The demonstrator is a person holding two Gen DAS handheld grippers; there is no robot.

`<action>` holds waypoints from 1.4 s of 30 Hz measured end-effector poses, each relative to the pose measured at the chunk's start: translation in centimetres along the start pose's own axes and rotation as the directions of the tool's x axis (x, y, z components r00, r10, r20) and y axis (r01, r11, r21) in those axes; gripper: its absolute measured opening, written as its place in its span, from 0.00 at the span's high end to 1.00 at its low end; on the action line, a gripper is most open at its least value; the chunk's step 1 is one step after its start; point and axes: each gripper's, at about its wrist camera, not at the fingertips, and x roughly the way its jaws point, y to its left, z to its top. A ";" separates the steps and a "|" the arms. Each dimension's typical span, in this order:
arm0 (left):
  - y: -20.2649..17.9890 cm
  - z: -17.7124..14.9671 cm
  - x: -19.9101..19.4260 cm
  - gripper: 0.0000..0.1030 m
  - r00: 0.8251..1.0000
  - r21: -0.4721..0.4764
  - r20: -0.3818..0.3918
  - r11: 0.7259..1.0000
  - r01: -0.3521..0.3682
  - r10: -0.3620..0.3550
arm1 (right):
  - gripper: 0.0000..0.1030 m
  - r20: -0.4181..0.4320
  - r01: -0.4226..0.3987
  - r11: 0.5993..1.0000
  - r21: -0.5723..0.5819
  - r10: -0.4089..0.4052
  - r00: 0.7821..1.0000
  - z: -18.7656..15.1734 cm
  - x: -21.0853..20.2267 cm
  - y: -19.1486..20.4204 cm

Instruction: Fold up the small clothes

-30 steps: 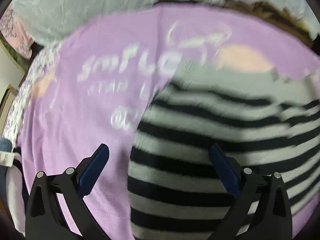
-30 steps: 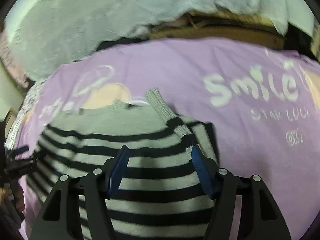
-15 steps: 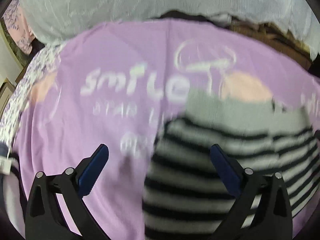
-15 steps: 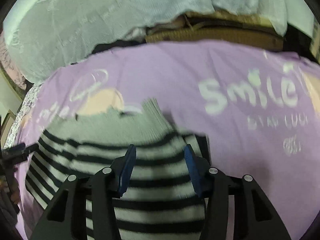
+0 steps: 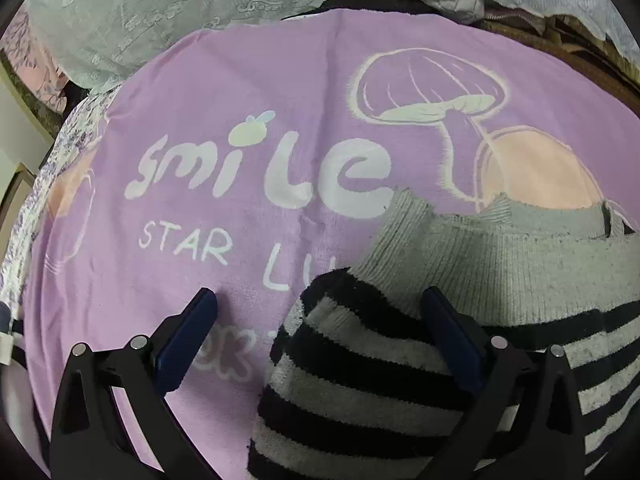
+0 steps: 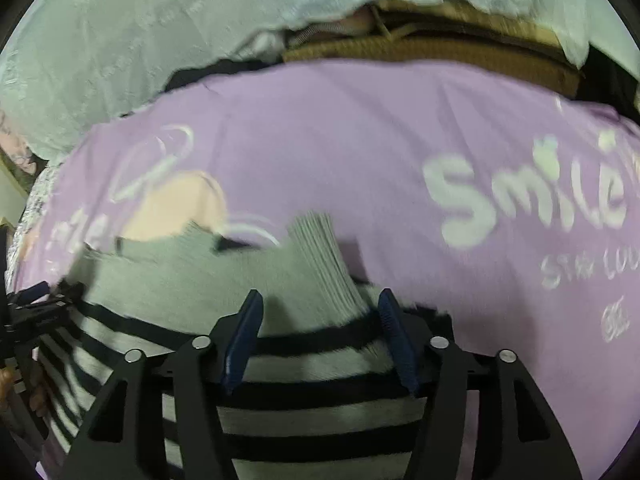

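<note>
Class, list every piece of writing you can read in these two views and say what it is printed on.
"smile": on the purple blanket, in both views.
"STAR LU": below it on the blanket; the rest is hidden by the striped sweater.
The small round mark lower down is too blurred to read.

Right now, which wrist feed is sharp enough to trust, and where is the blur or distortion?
Left wrist view: sharp, the lettering on the purple blanket and the ribbing of the striped sweater read cleanly; fisheye bending at the edges. Right wrist view: motion-blurred throughout, lettering smeared and the sweater's stripes soft; only the right gripper looks crisp.
</note>
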 end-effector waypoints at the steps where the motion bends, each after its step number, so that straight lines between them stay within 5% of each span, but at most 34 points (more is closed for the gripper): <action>1: 0.0 -0.2 0.1 0.04 1.000 -0.005 0.005 1.000 0.006 -0.006 | 0.39 0.028 -0.005 1.000 -0.006 0.005 1.000 -0.3 0.0 0.0; 24: 0.2 -0.8 0.5 0.04 0.998 -0.025 0.051 0.999 0.024 -0.023 | 0.28 0.056 0.044 0.996 -0.077 -0.040 0.998 -0.6 0.6 1.2; 31: 1.1 -0.6 -1.1 0.04 0.999 -0.042 -0.018 0.998 0.038 -0.039 | 0.26 0.013 0.045 0.996 -0.072 -0.044 0.999 -0.3 -0.5 1.6; 37: 3.1 -5.1 -8.1 0.04 0.993 -0.031 0.088 0.996 0.087 -0.084 | 0.25 0.094 0.011 0.999 -0.043 -0.007 0.996 -3.8 -6.8 2.7; 42: 3.4 -10.1 -8.6 0.04 0.994 -0.038 0.070 0.996 0.085 -0.082 | 0.25 0.118 0.036 0.994 -0.100 -0.024 0.993 -8.1 -8.7 3.4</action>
